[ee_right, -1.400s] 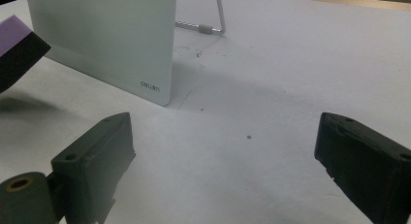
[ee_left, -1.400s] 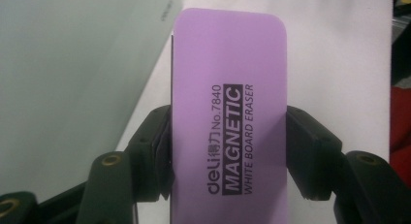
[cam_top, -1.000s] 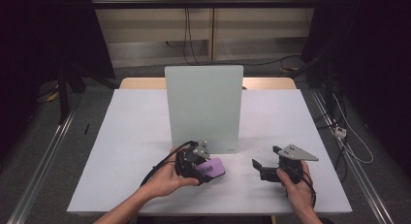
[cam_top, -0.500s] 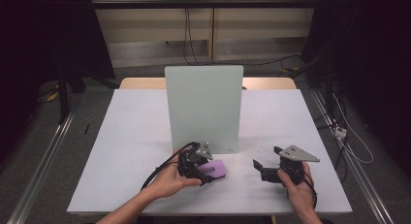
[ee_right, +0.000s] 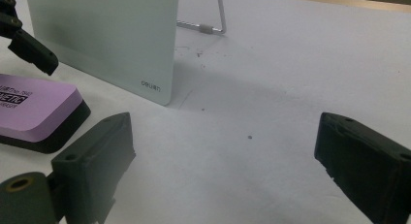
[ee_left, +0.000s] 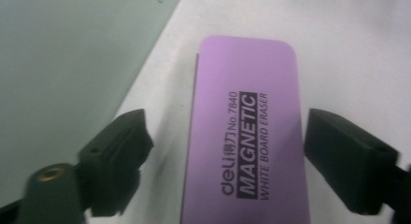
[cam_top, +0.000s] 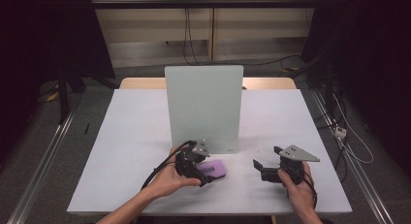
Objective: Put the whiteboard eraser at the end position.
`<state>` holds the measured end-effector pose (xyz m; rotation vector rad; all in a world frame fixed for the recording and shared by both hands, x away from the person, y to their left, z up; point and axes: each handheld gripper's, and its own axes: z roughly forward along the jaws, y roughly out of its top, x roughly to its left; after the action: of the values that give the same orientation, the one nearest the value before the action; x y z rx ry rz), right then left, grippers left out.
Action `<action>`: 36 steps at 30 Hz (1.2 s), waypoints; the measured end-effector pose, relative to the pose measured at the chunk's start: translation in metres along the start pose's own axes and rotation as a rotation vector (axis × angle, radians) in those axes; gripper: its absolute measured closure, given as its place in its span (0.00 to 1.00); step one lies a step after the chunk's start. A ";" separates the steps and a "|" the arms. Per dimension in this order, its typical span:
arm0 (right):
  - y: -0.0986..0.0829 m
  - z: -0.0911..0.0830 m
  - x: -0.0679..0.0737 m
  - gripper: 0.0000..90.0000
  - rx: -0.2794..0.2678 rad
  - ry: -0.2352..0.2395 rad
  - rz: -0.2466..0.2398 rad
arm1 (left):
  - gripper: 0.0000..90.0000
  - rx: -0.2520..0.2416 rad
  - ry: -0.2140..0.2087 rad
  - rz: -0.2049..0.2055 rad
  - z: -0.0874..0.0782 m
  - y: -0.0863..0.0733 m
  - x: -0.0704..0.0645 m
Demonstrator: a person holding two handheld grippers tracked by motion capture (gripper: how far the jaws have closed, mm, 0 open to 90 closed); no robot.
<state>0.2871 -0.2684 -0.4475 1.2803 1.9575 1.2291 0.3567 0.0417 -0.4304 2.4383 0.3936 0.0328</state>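
Note:
A purple magnetic whiteboard eraser (cam_top: 216, 167) (ee_left: 247, 117) with a black base lies flat on the white table, just in front of an upright pale green-white board (cam_top: 203, 107). My left gripper (cam_top: 205, 171) (ee_left: 232, 134) is open, one jaw on each side of the eraser; the right jaw is very near its edge and the left jaw stands clear of it. My right gripper (cam_top: 266, 157) (ee_right: 223, 136) is open over bare table to the right, with nothing between its jaws. The eraser (ee_right: 34, 110) and the board (ee_right: 102, 35) lie to the left in the right gripper view.
The board leans on a wire stand (ee_right: 213, 20) behind it. The white table (cam_top: 131, 136) has open room to the left and right of the board. Dark floor and rails surround the table.
The left gripper has edged slightly towards the eraser. The right gripper has not moved.

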 end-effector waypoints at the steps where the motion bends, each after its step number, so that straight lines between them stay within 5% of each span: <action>1: 0.000 0.000 0.000 0.08 -0.001 0.002 0.000 | 0.14 -0.010 0.010 -0.010 -0.002 0.000 0.000; 10: 0.000 0.000 0.000 0.08 0.000 0.002 -0.002 | 0.07 -0.108 0.039 -0.067 -0.025 -0.005 0.010; 16: 0.000 0.001 0.000 0.08 0.005 0.005 -0.003 | 0.07 -0.182 0.086 -0.144 -0.039 -0.013 0.018; 26: 0.000 0.001 0.001 0.08 0.006 0.004 -0.001 | 0.07 -0.231 0.203 -0.155 -0.055 -0.027 0.021; 36: -0.001 0.000 0.001 0.08 0.008 0.002 -0.002 | 0.07 -0.263 0.267 -0.176 -0.074 -0.044 0.026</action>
<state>0.2866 -0.2674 -0.4483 1.2812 1.9672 1.2233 0.3610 0.1266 -0.4019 2.1362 0.6765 0.3165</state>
